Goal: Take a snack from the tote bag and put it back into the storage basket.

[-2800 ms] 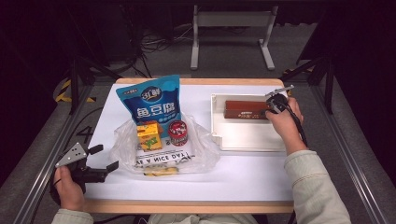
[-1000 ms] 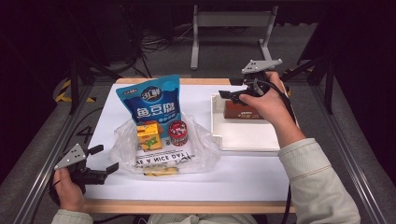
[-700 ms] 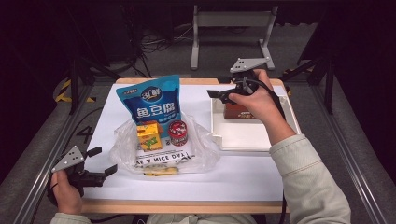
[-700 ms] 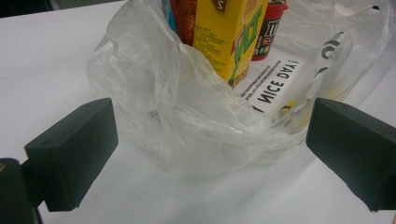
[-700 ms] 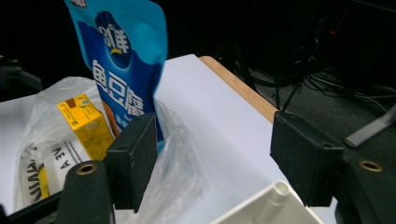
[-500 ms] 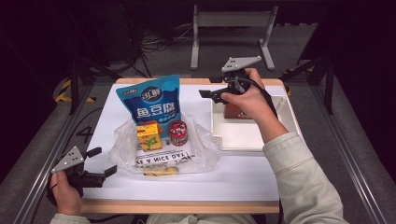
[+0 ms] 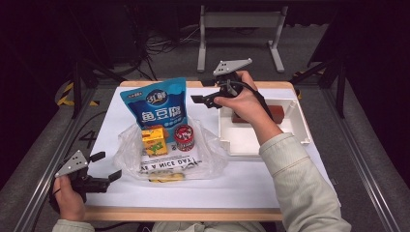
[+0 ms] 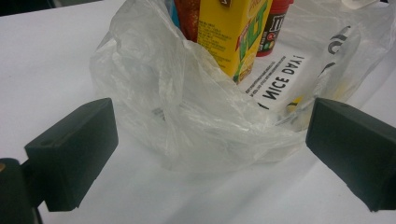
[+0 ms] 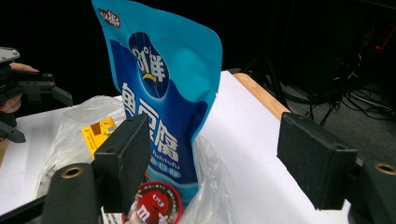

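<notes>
Left gripper (image 7: 99, 166) low at the near-left table edge, fingers (image 8: 70, 151) spread wide, nothing between them. It points at the near-left flank of the clear plastic bag (image 7: 203, 157); not touching the film.

Bag sits mid-table, mouth slumped open. Inside: yellow juice carton (image 7: 154, 140) upright, red candy tub (image 7: 184, 137) just right of it, blue snack pouch (image 7: 161, 104) standing tall at the far side and leaning against them.

Right gripper (image 7: 205, 99) held above the table between pouch and white tray (image 7: 297, 121), fingers (image 9: 123, 165) wide apart, empty, aimed left at the pouch's right edge. Brown packet (image 7: 276, 112) lies in the tray, partly behind the hand.

Risks, as judged:
- Pouch is tall and only propped. A push from the right fingers before they close could tip it left or backwards off the carton.
- Closing on the pouch low down could trap bag film too, so a lift drags the whole bag and topples carton and tub.
- Left fingers are not holding the bag. With no anchor, the loose film may slide on the table.
- Pouch surface looks glossy; a pinch at the very edge might slip.
</notes>
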The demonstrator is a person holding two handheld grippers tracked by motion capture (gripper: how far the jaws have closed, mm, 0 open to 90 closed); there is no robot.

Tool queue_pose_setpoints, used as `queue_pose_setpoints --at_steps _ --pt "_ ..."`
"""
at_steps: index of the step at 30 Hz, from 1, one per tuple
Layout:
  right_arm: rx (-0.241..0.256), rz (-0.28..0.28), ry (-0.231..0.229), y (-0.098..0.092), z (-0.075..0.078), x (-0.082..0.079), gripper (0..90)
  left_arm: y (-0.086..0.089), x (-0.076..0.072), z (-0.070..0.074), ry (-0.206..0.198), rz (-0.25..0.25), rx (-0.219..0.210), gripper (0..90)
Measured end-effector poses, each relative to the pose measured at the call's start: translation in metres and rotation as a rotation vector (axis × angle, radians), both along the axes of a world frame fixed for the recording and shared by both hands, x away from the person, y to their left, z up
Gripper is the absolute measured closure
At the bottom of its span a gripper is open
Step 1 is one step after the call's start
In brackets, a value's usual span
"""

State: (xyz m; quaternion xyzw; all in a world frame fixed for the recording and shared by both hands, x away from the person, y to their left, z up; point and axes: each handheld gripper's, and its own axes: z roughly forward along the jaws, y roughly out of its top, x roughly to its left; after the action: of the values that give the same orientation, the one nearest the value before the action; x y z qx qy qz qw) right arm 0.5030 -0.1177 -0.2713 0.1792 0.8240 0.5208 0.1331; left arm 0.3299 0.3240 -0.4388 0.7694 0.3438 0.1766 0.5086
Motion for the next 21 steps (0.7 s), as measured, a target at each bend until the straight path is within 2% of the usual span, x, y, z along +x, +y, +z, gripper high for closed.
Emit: queue_pose_setpoints --at_steps 12,16,21 --pt "0.024 0.022 0.007 0.022 -0.012 0.011 23.1 0.0 0.003 -0.001 0.0 -0.004 -0.005 2.8" --pt "0.034 0.025 -0.005 0.027 -0.016 0.015 22.9 0.0 0.003 -0.001 0.002 -0.005 -0.001 2.8" --pt "0.026 0.035 0.0 0.035 -0.024 0.018 22.9 -0.001 0.004 -0.001 0.003 -0.007 0.0 2.8"
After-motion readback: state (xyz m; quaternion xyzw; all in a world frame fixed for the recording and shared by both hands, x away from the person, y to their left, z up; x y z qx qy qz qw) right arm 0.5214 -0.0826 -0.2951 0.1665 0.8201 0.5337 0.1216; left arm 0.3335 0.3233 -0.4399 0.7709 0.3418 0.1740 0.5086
